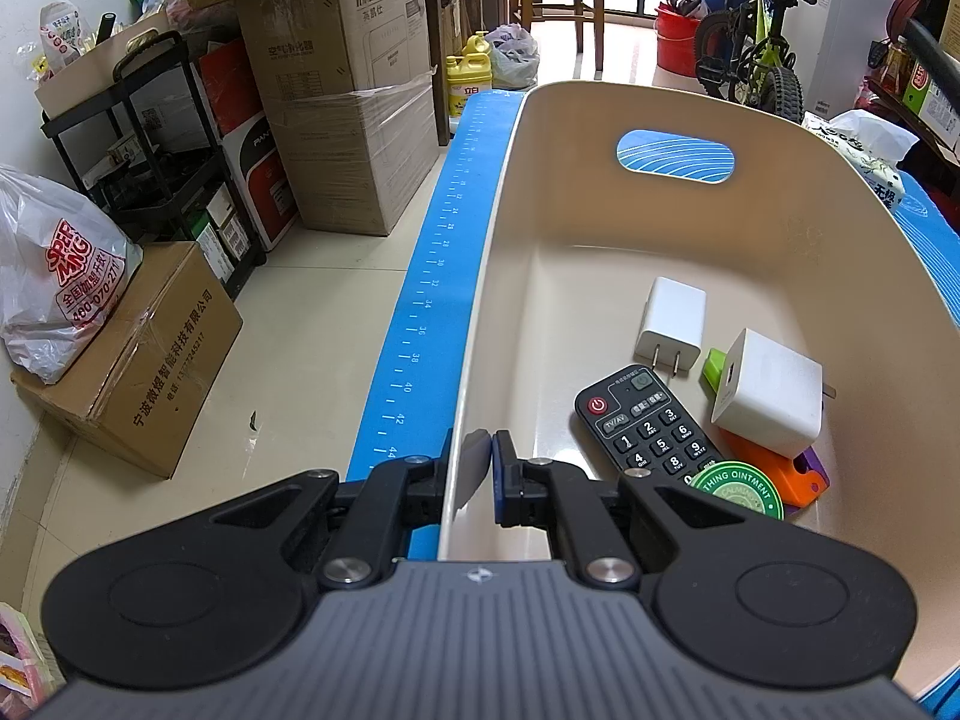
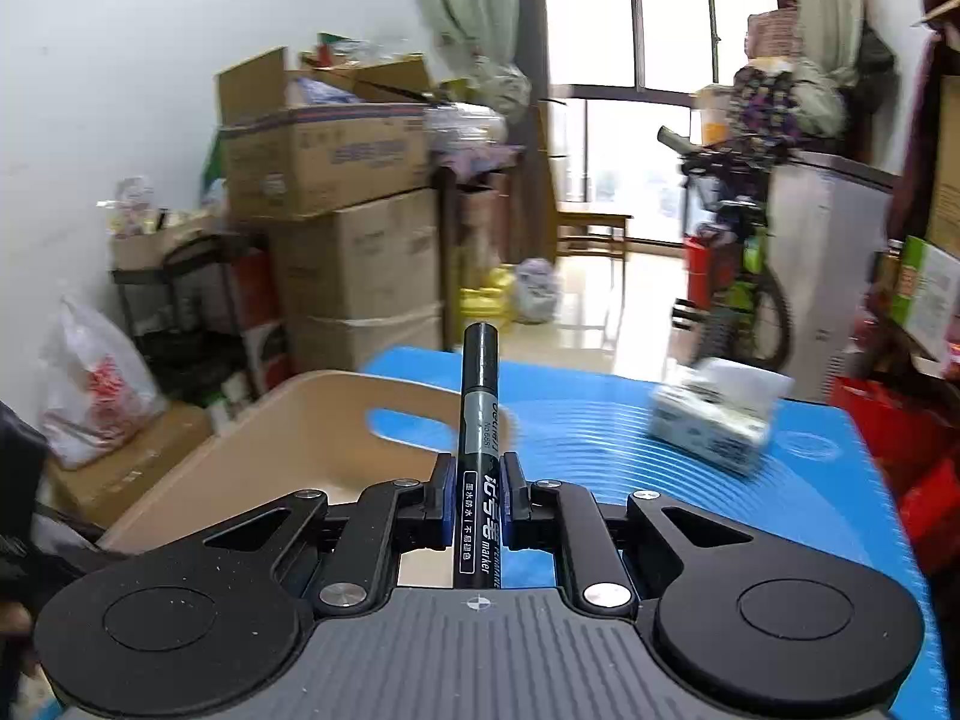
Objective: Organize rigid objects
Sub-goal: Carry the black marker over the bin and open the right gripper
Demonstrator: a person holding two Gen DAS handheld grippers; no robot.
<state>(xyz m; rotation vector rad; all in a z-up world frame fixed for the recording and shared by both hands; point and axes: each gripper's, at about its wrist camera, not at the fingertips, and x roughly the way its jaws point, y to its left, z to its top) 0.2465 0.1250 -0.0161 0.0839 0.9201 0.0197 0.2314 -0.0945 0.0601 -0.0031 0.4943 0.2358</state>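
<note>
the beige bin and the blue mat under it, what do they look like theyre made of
The beige bin looks like moulded plastic with a smooth satin finish: seamless curved walls, rounded rim, a cut-out handle slot, soft reflections. The blue mat looks like a thin flexible sheet, perhaps silicone or PVC: flat, matte, printed white ruler marks and curved lines. Which one cannot be told.

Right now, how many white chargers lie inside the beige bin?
2. One white charger lies flat mid-bin, prongs toward the remote. The other rests on the orange item. More may hide underneath.
</note>
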